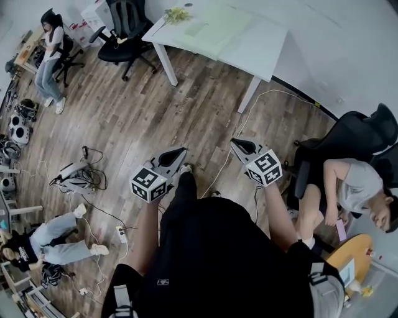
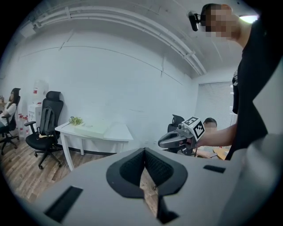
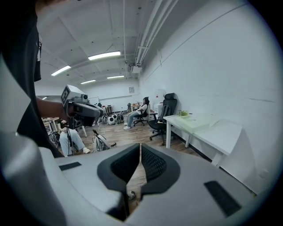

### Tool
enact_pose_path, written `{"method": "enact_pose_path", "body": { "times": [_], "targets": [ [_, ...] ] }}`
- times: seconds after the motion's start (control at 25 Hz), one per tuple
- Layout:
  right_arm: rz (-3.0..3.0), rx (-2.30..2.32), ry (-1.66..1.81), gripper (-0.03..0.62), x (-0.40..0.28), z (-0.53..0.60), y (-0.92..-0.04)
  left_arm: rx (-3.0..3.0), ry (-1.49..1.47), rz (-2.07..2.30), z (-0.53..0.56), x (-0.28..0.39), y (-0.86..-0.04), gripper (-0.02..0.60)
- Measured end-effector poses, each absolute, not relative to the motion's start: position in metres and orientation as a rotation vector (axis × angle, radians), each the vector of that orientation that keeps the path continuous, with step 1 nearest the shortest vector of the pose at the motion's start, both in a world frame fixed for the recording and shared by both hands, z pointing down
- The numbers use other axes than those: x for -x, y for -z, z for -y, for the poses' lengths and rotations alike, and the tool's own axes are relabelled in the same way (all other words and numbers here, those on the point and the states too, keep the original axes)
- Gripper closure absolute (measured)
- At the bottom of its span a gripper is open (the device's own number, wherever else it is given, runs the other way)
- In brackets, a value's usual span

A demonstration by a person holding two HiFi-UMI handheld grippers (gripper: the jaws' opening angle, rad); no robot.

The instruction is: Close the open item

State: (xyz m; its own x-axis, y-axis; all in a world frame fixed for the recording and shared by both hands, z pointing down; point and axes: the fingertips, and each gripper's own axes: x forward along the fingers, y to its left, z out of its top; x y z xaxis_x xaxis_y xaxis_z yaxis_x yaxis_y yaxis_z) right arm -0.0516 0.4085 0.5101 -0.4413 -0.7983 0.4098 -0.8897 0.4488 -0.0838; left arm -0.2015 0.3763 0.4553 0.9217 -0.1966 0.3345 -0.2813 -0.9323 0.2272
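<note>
Nearest the camera, the left gripper (image 1: 179, 152) and the right gripper (image 1: 239, 145) are being held out side by side at waist height, both pointing forward and standing apart from each other. In its own view the left gripper (image 2: 144, 165) is showing its jaws clenched, pads meeting at the tip, with nothing between them. The right gripper (image 3: 140, 161) is showing the same — jaws pressed together and empty, only floor visible past them.

Below, the wooden floor (image 1: 143, 118) is carrying loose cables (image 1: 87, 177) and a power strip (image 1: 121, 233). A person (image 1: 53, 243) is sitting on the floor at the left; another person (image 1: 351, 186) is sitting in a black chair at the right.

Farther off, a white bench (image 1: 267, 53) is standing against the wall, well apart from both grippers. A pale green flat sheet (image 1: 217, 25) and a small plant (image 1: 176, 13) are lying on it. A black office chair (image 1: 124, 31) is standing beside it.

Which item is the open one cannot be told from any view.
</note>
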Motion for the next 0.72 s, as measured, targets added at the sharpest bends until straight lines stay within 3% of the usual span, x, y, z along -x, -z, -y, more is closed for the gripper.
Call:
{"method": "enact_pose_path", "body": {
  "times": [0.72],
  "targets": [
    [2.203, -1.626, -0.45, 0.585, 0.047, -0.308, -0.51, -2.837, -0.401, 0.08, -0.233, 0.184, -0.454, 0.575]
  ]
}}
